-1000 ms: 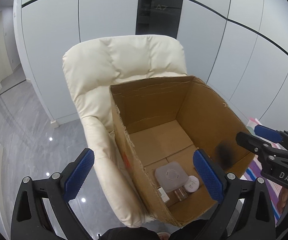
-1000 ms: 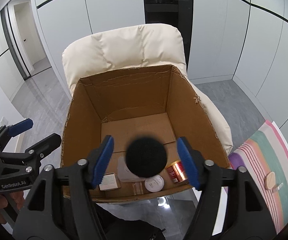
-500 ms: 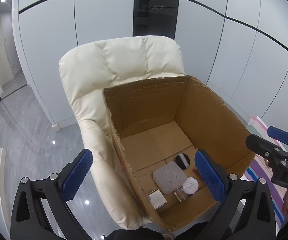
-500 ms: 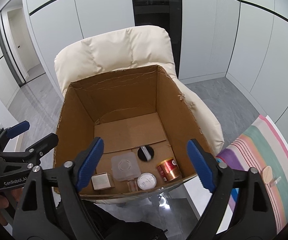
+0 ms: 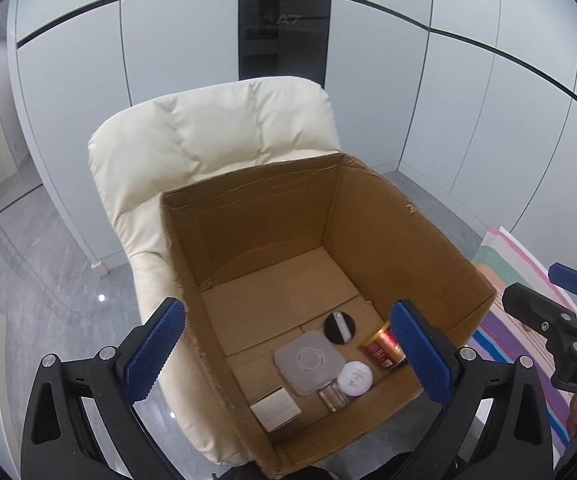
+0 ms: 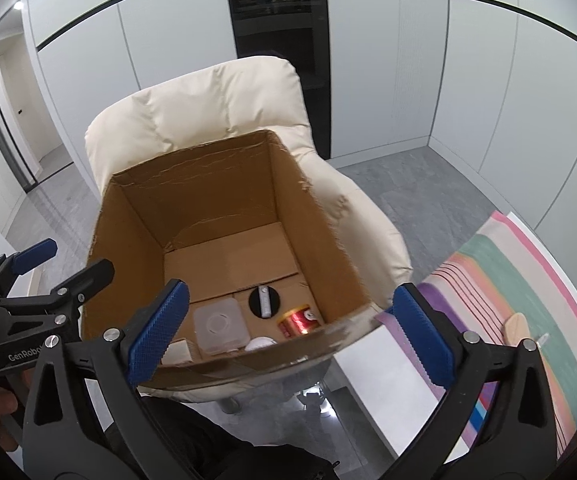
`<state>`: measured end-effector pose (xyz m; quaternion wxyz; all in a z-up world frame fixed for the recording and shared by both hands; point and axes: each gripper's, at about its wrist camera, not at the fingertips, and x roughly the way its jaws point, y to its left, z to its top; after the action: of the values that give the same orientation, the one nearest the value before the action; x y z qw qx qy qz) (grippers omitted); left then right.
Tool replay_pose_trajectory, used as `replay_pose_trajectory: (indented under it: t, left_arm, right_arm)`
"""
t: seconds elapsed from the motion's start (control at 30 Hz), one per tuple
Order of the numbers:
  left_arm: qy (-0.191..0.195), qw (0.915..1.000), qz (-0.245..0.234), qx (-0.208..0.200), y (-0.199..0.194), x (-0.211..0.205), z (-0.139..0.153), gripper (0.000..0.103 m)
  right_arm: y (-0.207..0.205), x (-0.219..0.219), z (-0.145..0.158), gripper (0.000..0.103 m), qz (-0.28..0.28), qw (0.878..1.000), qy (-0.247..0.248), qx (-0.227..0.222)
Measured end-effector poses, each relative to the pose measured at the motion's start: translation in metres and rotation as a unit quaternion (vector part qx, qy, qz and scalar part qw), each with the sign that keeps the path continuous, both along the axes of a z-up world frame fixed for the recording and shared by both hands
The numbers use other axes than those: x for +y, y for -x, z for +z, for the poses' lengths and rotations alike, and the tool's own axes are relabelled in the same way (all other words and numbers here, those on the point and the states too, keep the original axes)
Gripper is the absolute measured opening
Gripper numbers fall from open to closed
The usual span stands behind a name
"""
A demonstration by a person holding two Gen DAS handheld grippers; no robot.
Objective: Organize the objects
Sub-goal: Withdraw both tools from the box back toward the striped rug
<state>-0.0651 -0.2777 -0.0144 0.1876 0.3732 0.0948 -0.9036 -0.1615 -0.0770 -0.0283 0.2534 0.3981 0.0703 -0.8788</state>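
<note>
An open cardboard box stands on a cream chair. On its floor lie a black disc with a white piece on it, a translucent square container, a red can, a white round lid, a small glass jar and a small white box. My left gripper hangs open above the box's near left side, nothing between its fingers. My right gripper is over the near edge of the box; its jaws are opening and hold nothing. The black disc lies below it.
A striped mat lies to the right of the chair with a small beige object on it. Grey floor surrounds the chair, and white wall panels stand behind. In the left wrist view the right gripper shows at the right edge.
The black disc has left my right gripper and now lies on the box floor. The right jaws have spread wide. Both grippers have drawn back from the box.
</note>
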Motion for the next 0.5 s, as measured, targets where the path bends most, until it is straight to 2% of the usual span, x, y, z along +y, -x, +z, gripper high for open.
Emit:
replay_pose_trajectory:
  t: [0.5]
  left_arm:
    - [-0.003,0.9992,-0.041,0.001,0.023,0.044,-0.001,0.103]
  right_arm:
    - [0.001,0.047,0.001,0.103,-0.044,0.999,-0.012,0.010]
